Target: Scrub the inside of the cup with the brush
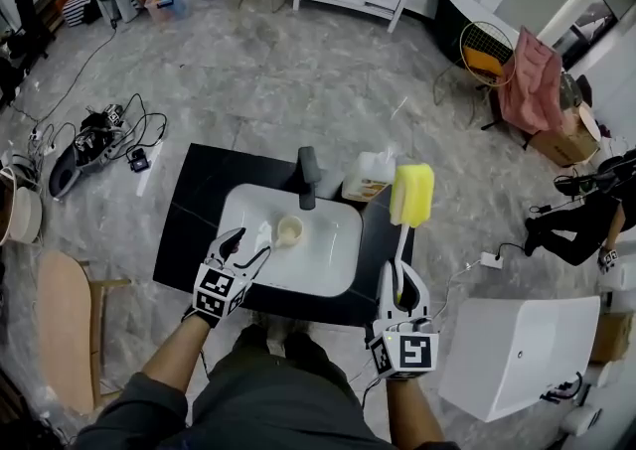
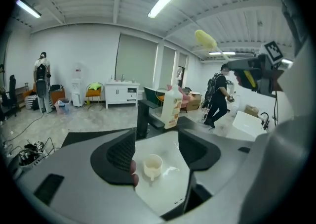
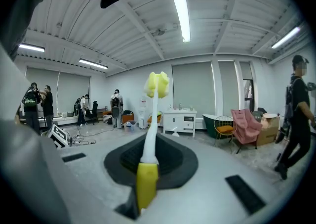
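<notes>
- The left gripper [image 1: 248, 244] sat at the lower left of the head view, over the near left edge of the white sink basin [image 1: 333, 261]. Its jaws were spread wide and nothing was gripped between them.
- In the left gripper view, the same gripper [image 2: 158, 149] framed the cup [image 2: 152, 165] in the gap between its dark pads, but the pads were not touching it.
- The cup [image 1: 289, 230] stood upright on the basin floor, left of centre and just in front of the black faucet [image 1: 308, 178]. It was small and cream-coloured, with its mouth facing up and a short handle on the side facing the left gripper.
- A pale bottle [image 1: 369, 176] stood on the black counter [image 1: 189, 220] behind the basin, right of the faucet.
- The brush [image 1: 411, 194] rose at the right of the basin. It had a yellow sponge head on a white stem and a yellow grip.
- The right gripper [image 1: 400, 289], at the lower right, had its jaws pinched on that yellow grip [image 3: 146, 183].
</notes>
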`<move>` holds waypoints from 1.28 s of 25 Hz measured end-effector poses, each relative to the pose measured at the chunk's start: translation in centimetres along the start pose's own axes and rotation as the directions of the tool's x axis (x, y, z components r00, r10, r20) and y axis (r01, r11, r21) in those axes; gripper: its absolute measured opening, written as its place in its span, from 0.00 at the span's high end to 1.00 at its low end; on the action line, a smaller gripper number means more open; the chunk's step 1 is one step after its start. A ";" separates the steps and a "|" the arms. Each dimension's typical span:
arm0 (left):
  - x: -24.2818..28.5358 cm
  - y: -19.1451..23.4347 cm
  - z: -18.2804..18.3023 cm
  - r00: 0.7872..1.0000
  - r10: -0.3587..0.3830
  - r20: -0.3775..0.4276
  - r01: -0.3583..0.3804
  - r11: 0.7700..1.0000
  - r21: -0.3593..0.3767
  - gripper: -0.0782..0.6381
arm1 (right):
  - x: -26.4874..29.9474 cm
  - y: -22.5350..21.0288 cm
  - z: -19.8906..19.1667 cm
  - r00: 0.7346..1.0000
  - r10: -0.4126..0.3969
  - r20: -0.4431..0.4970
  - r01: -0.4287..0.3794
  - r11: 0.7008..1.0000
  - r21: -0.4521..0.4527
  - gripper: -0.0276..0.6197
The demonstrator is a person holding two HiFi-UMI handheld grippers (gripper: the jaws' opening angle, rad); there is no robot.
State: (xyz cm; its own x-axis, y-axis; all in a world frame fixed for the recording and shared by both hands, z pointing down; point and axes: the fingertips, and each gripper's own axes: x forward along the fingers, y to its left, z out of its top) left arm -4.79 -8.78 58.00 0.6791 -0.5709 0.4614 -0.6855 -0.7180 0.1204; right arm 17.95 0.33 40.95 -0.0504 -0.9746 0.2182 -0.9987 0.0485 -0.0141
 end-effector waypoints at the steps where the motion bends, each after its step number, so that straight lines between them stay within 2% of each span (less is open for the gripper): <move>1: 0.7 0.1 -0.8 1.000 -0.003 -0.017 0.003 1.000 -0.007 0.51 | 0.2 -0.1 -0.1 1.000 0.002 -0.001 -0.002 1.000 0.000 0.92; 12: 7.0 0.1 -8.3 0.981 -0.050 -0.186 0.045 0.998 -0.034 0.51 | 2.6 -0.7 -1.3 1.000 0.023 -0.012 -0.023 1.000 0.004 0.92; 20: 10.8 0.2 -13.2 0.955 -0.074 -0.289 0.063 0.997 -0.048 0.52 | 4.3 -1.1 -2.2 0.999 0.026 -0.025 -0.026 1.000 0.001 0.92; 26: 13.4 0.4 -17.0 0.923 -0.083 -0.374 0.073 0.996 -0.043 0.54 | 5.3 -1.4 -3.7 0.999 0.022 -0.050 -0.022 1.000 0.002 0.92; 32: 15.7 1.2 -20.0 0.906 -0.083 -0.415 0.073 0.997 -0.039 0.56 | 6.3 -1.6 -4.7 0.998 0.017 -0.065 -0.017 1.000 0.003 0.92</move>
State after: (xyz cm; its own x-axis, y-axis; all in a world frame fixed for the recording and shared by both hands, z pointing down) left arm -0.25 -10.63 82.98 0.5632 -0.2926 0.7727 -0.6435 -0.7420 0.1880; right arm 19.26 -4.89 46.97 -0.0675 -0.9575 0.2804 -0.9977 0.0643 -0.0205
